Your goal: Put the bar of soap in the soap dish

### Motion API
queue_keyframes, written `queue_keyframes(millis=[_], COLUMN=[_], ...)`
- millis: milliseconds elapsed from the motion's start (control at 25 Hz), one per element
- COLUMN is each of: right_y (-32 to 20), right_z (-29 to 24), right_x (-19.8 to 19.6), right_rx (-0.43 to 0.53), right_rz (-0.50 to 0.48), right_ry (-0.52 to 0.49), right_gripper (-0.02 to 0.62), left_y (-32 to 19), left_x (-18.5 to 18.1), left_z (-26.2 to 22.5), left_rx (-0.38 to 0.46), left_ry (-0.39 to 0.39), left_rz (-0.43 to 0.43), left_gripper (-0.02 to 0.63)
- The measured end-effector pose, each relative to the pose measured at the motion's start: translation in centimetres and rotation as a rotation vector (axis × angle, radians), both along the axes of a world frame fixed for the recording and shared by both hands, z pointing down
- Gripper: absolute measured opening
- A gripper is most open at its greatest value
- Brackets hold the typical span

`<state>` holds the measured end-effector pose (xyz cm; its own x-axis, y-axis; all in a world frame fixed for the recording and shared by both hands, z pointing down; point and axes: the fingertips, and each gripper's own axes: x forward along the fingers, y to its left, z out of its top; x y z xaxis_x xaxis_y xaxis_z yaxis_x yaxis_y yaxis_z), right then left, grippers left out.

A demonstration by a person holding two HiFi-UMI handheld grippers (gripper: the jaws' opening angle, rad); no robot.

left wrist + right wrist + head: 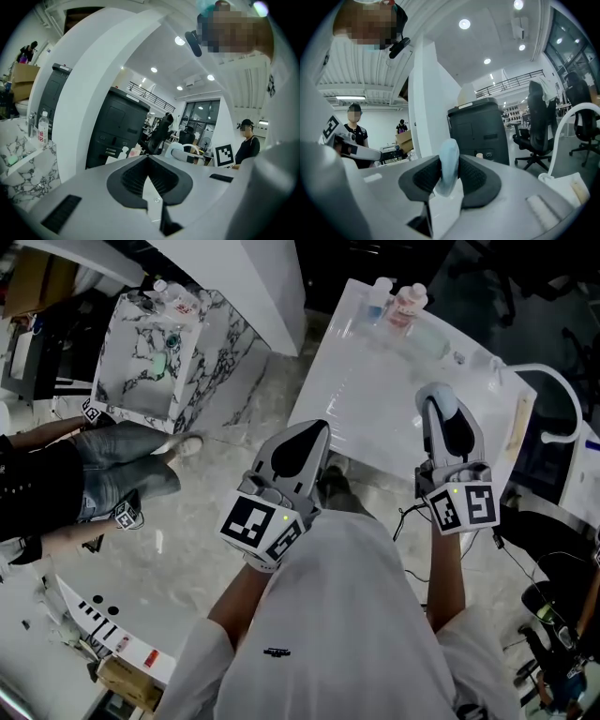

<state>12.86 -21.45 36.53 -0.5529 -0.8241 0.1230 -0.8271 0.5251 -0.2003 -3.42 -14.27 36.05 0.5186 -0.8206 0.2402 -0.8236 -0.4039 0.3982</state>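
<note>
Your right claw (pixel 441 404) pinches the pale blue bar of soap (pixel 449 164) upright between its pads, over the white table (pixel 366 381). Beside it, your left claw (pixel 312 435) has its jaws pressed together on nothing.

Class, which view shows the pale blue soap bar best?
The right gripper view: the bar of soap stands upright, clamped in the right claw. The head view shows only its end beyond the claw; the left gripper view shows none of it.
</note>
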Motion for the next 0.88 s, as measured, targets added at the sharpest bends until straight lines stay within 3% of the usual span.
queue_keyframes(millis=[880], right_y=[-8.5], right_z=[6.8], right_x=[1.5], right_rx=[-0.045], right_rz=[0.076], right_ry=[0.104], right_gripper=[0.127], left_y=[-3.1], left_x=[1.2], left_z=[2.2], left_rx=[-0.037], left_ry=[-0.002], left_rz=[0.069], left_gripper=[0.008])
